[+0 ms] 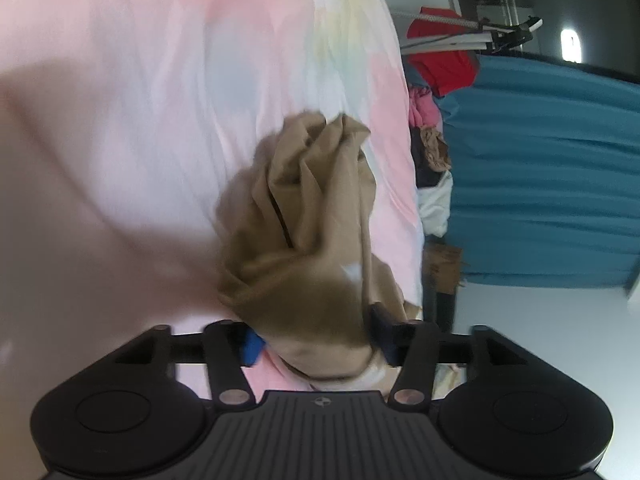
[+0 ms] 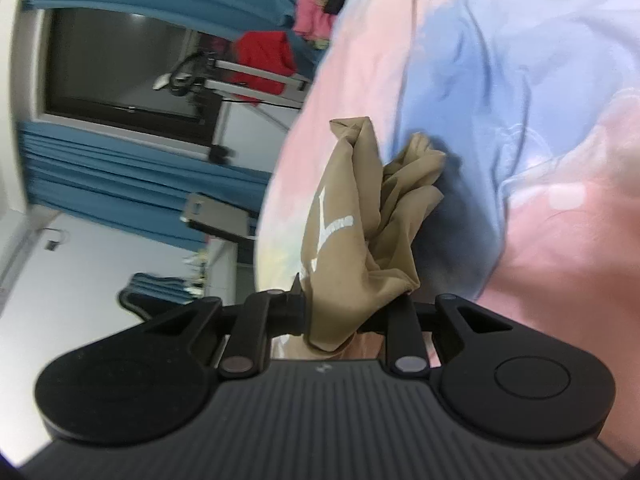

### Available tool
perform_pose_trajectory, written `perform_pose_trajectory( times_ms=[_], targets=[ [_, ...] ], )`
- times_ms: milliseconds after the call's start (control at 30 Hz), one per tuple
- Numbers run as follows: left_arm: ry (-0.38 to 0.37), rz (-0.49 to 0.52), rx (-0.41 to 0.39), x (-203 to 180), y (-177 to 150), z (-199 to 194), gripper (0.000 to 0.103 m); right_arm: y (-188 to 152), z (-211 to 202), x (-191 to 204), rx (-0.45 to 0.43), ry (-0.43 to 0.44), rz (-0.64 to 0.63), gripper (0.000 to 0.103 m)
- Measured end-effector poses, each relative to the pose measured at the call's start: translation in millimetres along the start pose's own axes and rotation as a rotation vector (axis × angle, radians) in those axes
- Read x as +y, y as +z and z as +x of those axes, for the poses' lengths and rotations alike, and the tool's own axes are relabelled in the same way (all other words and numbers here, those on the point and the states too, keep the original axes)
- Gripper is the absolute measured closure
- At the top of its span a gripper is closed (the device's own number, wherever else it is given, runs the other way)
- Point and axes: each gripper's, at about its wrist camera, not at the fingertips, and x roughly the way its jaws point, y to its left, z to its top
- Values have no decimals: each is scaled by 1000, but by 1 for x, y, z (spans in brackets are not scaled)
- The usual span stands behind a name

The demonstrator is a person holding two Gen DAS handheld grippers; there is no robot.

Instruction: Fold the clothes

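A crumpled tan garment (image 1: 304, 216) with white print lies bunched over the pastel pink and blue bedsheet (image 1: 160, 100). In the left wrist view my left gripper (image 1: 316, 340) is shut on a thick wad of it, and the cloth fills the gap between the blue-padded fingers (image 1: 251, 346). In the right wrist view the same tan garment (image 2: 348, 208) rises in folds ahead of my right gripper (image 2: 352, 312), which is shut on its lower end. Its white lettering faces left. The cloth hides both grippers' fingertips. The bedsheet (image 2: 520, 80) spreads behind it.
Both views are rolled sideways. A pile of mixed clothes (image 1: 428, 152) sits at the bed's edge. Beyond it are a teal curtain (image 1: 540, 160), a red garment (image 1: 440, 60) on a metal rack (image 2: 256, 80), and a dark window (image 2: 120, 68).
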Motion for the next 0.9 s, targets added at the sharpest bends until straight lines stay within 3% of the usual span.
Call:
perform_pose_trajectory(
  times_ms=[100,200,300,433,467,567,767,900],
  targets=[
    [-31,-18,63,-2,-7,9,30,-1,-2,4,7,22,-19,80],
    [-52,-24,79,-2,-11,16,29,-3,-4,8,8,36,-32,80],
    [-66,-49,23,3,-7,14,29,-3,-10,12,4,58,-25,81],
    [-119,-92,-15,7,-3,7,43,-2,-21,20,-25,81,-30,81],
    [-132,-86,-19,5,-3,6,50,0,-25,21,-32,88,-28,81],
    [-149,-38,-18,-9,-6,6,60,5,-36,27,-59,98,-15,81],
    [-118,103,12,-80,-12,32,67,31,-63,40,-140,90,13,81],
    [-33,174,50,-148,-12,84,69,78,-74,34,-201,61,78,81]
  ],
)
